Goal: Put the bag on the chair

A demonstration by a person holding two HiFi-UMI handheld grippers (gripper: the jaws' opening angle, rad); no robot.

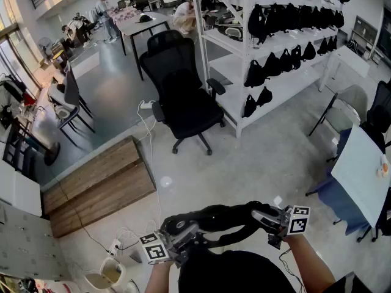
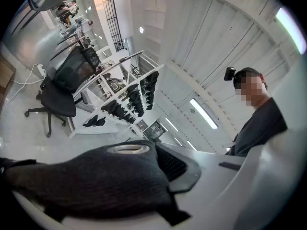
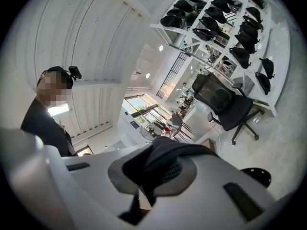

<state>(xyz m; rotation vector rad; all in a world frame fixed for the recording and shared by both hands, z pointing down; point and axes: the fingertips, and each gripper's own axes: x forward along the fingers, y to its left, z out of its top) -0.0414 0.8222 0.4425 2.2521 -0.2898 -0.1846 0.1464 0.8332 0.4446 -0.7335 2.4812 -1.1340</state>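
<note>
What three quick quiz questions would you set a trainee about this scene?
1. What do the left gripper and right gripper hold between them? A) a black bag B) a mug C) a cable
2. True or false: the bag already rests on the black office chair.
3. Fill in: the white shelf beside the chair carries many black ____.
Key: 1 A; 2 false; 3 bags.

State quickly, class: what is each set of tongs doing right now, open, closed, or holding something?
Left tongs: closed on the black bag.
Right tongs: closed on the same bag.
</note>
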